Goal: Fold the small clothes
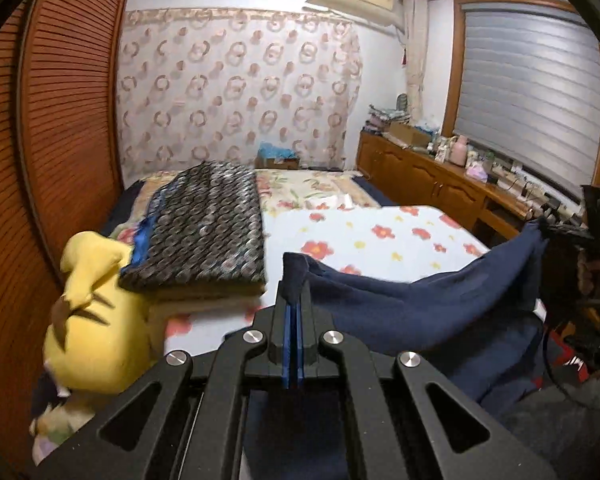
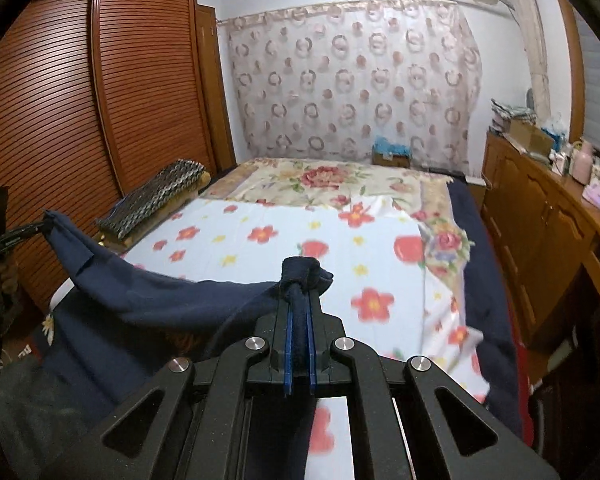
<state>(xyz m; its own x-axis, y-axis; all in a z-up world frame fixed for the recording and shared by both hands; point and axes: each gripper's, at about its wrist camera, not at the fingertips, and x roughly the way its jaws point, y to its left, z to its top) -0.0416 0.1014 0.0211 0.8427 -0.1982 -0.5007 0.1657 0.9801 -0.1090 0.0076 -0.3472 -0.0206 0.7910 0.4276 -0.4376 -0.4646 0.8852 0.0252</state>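
Two corners of one navy garment [image 1: 420, 304] are pinched, so the cloth hangs in the air between the tongs, above the near end of the flowered sheet [image 1: 380, 236] on the bed. On the left, the left gripper [image 1: 294, 280] has its jaws closed tight on a small tuft of the fabric. Moving right, the cloth sags in the middle and its lower part trails down out of view. At the far right, the right gripper [image 2: 304, 276] is clamped on a thicker bunched wad. To do this step well, I would draw the two tongs apart until the top edge runs straight, keep both ends level, then lower the garment flat onto the sheet, clear of the dark folded blanket [image 1: 208, 224].
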